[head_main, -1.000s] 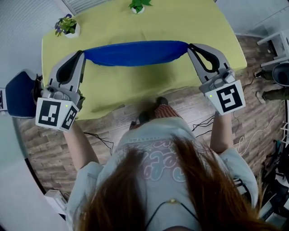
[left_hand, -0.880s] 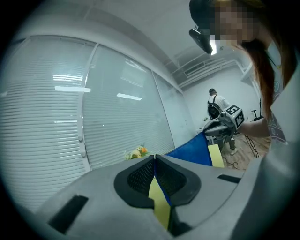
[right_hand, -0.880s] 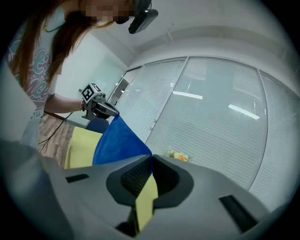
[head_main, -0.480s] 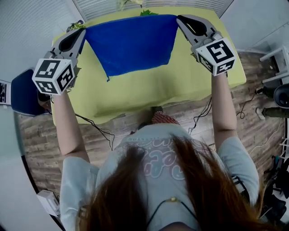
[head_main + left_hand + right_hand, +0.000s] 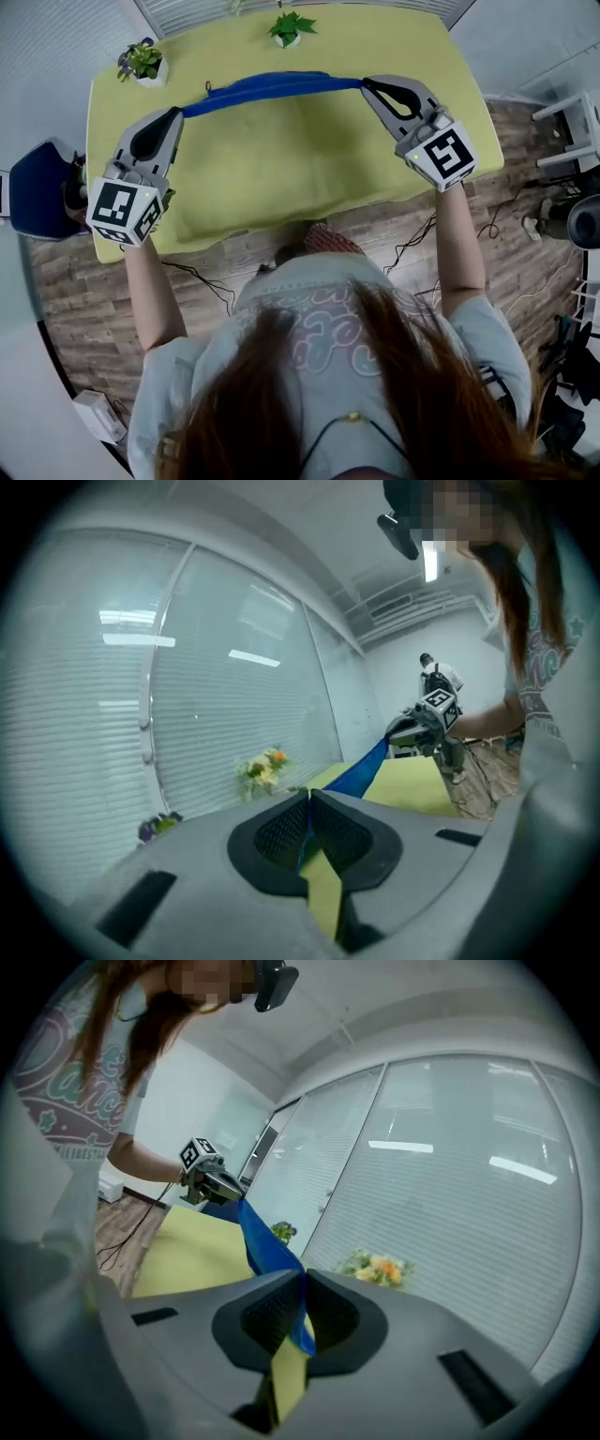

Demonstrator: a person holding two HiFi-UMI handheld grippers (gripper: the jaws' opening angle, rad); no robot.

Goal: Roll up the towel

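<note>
A blue towel (image 5: 267, 86) hangs stretched between my two grippers above the yellow-green table (image 5: 281, 178), seen edge-on as a thin band in the head view. My left gripper (image 5: 178, 113) is shut on the towel's left corner. My right gripper (image 5: 366, 84) is shut on the right corner. In the left gripper view the blue cloth (image 5: 361, 773) runs from the closed jaws across to the other gripper (image 5: 417, 731). The right gripper view shows the towel (image 5: 267, 1251) leading from its closed jaws toward the left gripper (image 5: 208, 1185).
Two small potted plants (image 5: 142, 60) (image 5: 288, 27) stand along the table's far edge. A blue chair (image 5: 39, 192) is at the table's left end. Cables lie on the wood floor (image 5: 422, 253) near the person's feet. A window with blinds runs behind the table.
Half a second ago the towel was held high and hung open as a broad sheet. Both grippers have since come down and toward me, and the towel now shows as a narrow band.
</note>
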